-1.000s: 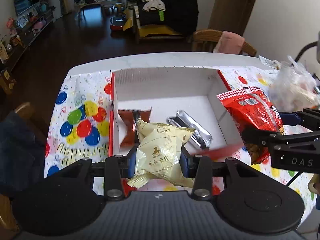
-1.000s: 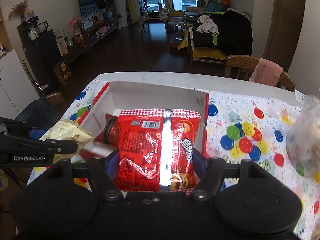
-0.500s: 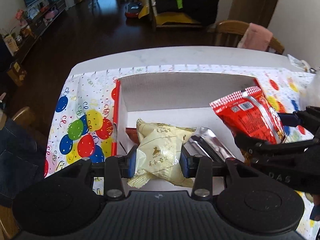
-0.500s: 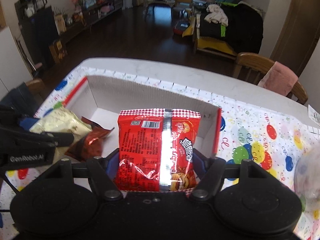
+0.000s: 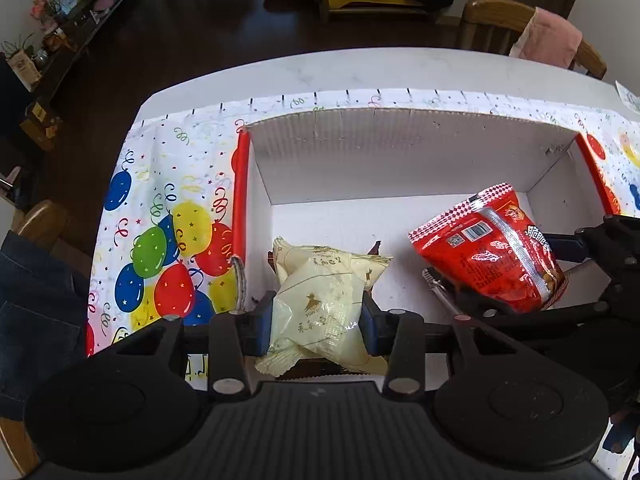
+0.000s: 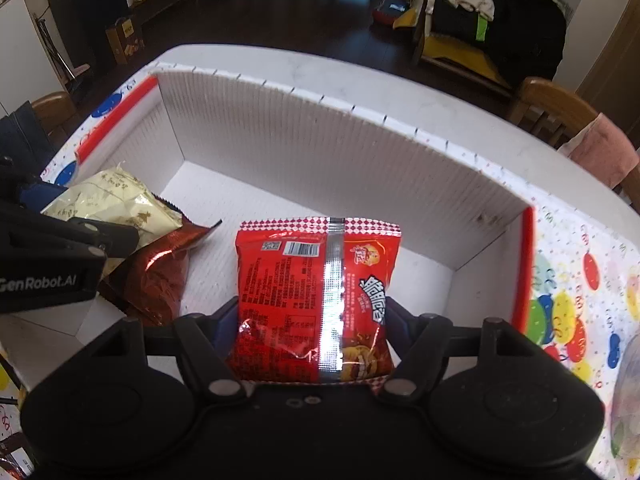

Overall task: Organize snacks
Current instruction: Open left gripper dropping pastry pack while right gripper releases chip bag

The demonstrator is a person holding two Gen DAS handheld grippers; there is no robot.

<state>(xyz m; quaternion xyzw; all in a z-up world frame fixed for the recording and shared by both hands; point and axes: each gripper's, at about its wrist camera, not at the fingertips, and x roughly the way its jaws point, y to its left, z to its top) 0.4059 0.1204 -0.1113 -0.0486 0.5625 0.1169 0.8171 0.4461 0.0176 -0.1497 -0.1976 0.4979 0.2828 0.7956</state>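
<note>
My left gripper (image 5: 318, 316) is shut on a pale yellow snack packet (image 5: 324, 292), held low inside the white cardboard box (image 5: 400, 152) at its left end. The right gripper (image 6: 310, 320) is shut on a red snack bag (image 6: 316, 296), which hangs inside the same box toward the right. In the left wrist view the red bag (image 5: 492, 252) and the right gripper's black arm show at the right. A brown-red foil packet (image 6: 156, 276) lies on the box floor under the yellow packet (image 6: 112, 204). A silver wrapper edge (image 5: 438, 292) peeks out beneath the red bag.
The box sits on a balloon-print tablecloth (image 5: 160, 216) over a white table (image 5: 360, 68). Wooden chairs stand at the far side (image 5: 520, 24) and at the left (image 6: 56, 112). A clear plastic bag (image 6: 628, 400) lies at the table's right edge.
Both grippers have moved forward and down into the box, each still holding its packet. The box walls now fill more of both views.
</note>
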